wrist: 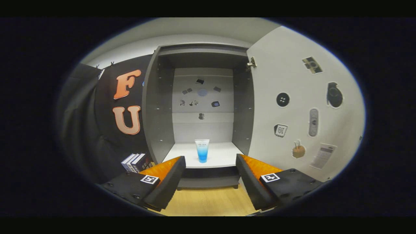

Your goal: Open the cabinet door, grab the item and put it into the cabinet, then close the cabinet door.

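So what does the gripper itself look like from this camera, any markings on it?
The gripper has two wedge-shaped fingers with ribbed inner faces, spread apart. Each sits on a flat dark block with round screw heads, and each block carries a small square black-and-white tag. No cables or sleeve can be seen.

Small stickers (202,92) on cabinet's back wall, indistinct.

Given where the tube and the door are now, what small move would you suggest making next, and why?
Probably swing the gripper right toward the cabinet door to start closing it. The blue tube already stands upright on the cabinet shelf, beyond the open, empty fingers, and the door is wide open at the right, so closing seems to be what remains.
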Tool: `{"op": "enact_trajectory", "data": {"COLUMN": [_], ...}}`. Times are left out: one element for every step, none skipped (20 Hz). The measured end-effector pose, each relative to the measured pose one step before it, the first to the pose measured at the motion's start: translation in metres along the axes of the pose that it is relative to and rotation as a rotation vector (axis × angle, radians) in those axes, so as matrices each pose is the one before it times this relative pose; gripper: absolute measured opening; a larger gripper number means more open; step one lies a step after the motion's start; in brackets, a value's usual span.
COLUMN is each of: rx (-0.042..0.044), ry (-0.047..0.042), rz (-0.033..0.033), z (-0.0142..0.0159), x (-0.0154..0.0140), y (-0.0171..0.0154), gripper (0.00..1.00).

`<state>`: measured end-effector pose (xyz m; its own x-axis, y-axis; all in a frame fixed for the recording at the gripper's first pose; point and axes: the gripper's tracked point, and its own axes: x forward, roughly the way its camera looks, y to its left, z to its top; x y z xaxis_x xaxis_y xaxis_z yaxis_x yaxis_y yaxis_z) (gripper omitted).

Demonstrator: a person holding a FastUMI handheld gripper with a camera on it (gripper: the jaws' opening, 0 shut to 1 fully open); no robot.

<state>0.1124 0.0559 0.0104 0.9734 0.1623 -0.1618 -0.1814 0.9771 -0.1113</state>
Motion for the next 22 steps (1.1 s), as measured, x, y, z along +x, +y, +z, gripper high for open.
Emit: {"op": "enact_trajectory", "data": {"rx": [0.00195, 0.00294, 0.00232, 0.00143, 0.00125, 0.0023, 0.00555, 0.00862, 0.01181, 0.01277, 0.01195, 0.01605, 0.01159, 0.00579, -0.0007, -0.00499, -0.00548, -0.00539, -0.00498, -0.00148, 0.00227, 0.00492], "ry": [0.00577, 0.00737, 0.0053, -0.00018, -0.00377, -0.0067, -0.00259, -0.0001, -0.00673, -0.00679, -0.004, -0.00231, -0.00362, -0.00361, 0.00211, -0.00263, -0.00791, -0.0048, -0.00107, 0.00027, -0.00287, -0.00128], "rz": [-0.004, -0.00186, 0.00027, -0.00185, -0.00528, -0.00767, -0.01555, -0.01806, -0.01974, -0.01629, -0.01403, -0.00783, 0.00374, 0.00503, -0.00034, -0.00058, -0.00613, -0.00701, -0.00334, -0.00541, -0.00721, -0.0068], "z": [-0.0037, -0.00458, -0.00401, -0.00266, -0.0007, -0.00049, -0.00103, -0.00233, -0.00067, -0.00096, -0.0014, -0.00485, -0.00171, 0.00033, -0.00024, 0.00044, 0.00237, 0.00082, 0.00026, -0.00059, 0.00022, -0.00127], "x": [-0.01936, -0.0145, -0.01466, -0.01334, -0.01296, -0.01231, -0.01316, -0.01069, -0.01125, -0.00879, -0.00976, 0.00524, -0.00712, -0.00632, -0.00568, -0.00608, -0.00512, -0.00401, -0.00363, -0.00123, 0.00004, 0.00164], "y": [-0.00513, -0.00493, -0.00313, -0.00438, -0.00576, -0.00667, -0.00877, -0.01008, -0.01111, -0.01113, -0.01227, -0.00429, -0.00726, -0.00883, -0.01218, -0.01185, -0.01337, -0.0136, -0.01284, -0.01295, -0.01328, -0.01184], "gripper": [0.98, 0.98, 0.98, 0.98, 0.98, 0.99, 0.99, 0.99, 0.99, 0.99, 0.99, 0.99, 0.99, 0.99, 0.99, 0.99, 0.99, 0.99, 0.99, 0.99, 0.99, 0.99]}}
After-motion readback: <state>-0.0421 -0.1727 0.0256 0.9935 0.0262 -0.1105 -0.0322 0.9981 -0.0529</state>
